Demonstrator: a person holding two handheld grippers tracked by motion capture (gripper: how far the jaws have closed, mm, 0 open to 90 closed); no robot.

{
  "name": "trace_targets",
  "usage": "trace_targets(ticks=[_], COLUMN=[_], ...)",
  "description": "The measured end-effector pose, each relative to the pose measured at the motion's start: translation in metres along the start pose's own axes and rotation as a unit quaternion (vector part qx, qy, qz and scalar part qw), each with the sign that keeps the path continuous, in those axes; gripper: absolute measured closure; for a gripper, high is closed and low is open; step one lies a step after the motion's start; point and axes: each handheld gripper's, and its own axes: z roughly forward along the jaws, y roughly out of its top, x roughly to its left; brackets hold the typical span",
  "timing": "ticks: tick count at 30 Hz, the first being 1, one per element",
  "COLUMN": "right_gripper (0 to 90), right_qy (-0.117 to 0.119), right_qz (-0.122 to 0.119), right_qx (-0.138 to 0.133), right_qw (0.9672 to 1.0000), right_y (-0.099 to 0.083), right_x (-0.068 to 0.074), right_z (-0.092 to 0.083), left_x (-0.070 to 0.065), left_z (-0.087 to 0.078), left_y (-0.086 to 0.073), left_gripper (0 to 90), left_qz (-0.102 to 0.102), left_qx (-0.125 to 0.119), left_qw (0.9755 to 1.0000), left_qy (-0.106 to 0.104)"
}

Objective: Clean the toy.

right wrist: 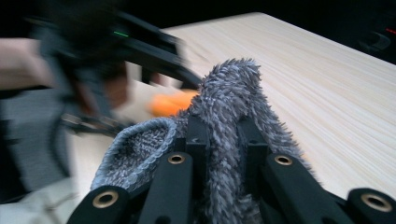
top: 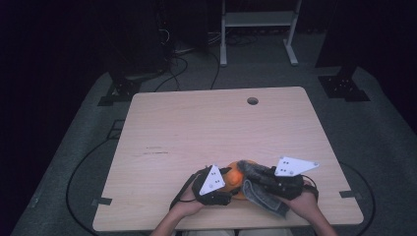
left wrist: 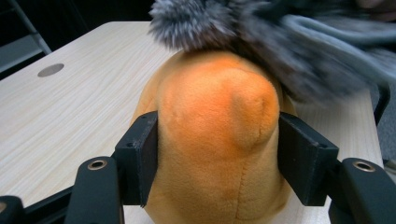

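1. Left gripper (left wrist: 217,154) clamps the orange plush toy (left wrist: 219,140), one pad on each flank. The toy sits on the table (top: 196,128) near the front edge, between the two hands.
2. Right gripper (right wrist: 223,140) is closed on a fold of the grey fuzzy sock (right wrist: 233,116); the rest of the sock drapes over the toy's top and right side.
3. The step looks like dressing the toy with the sock, though blur hides the sock's opening, so I can't confirm the cuff is actually over the toy.
4. To do it well: hold the left grip low and steady as an anchor, and pull the sock along the toy's long axis, not sideways, or the plush twists out of the pads.
5. Keep the bite on the cuff only. Catching plush too would lock the two together.
6. Edges: the front edge is close under both wrists, so don't drag toward the person.
7. Room: the far half of the table is bare up to the cable hole (top: 253,101). Work away from the body.
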Motion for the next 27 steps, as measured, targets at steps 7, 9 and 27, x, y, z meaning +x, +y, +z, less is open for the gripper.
trace_targets(ticks=[7, 9, 27], right_gripper=[77.8, 77.9, 78.0], right_qy=[0.034, 0.032, 0.013], right_qz=[-0.028, -0.053, 0.02], right_qx=[-0.012, 0.007, 0.004], right_qw=[0.999, 0.998, 0.9997], right_y=[0.014, 0.017, -0.001], right_x=[0.022, 0.032, 0.007], right_z=[0.002, 0.011, 0.012], left_x=[-0.007, -0.008, 0.013], left_z=[0.005, 0.005, -0.006], left_y=[0.005, 0.004, 0.006], left_gripper=[34.9, 34.7, 23.0], left_qz=[0.02, 0.026, -0.045], left_qx=[-0.001, 0.006, -0.007], left_qw=[0.9998, 0.9996, 0.9988], left_qy=[0.002, 0.006, -0.018])
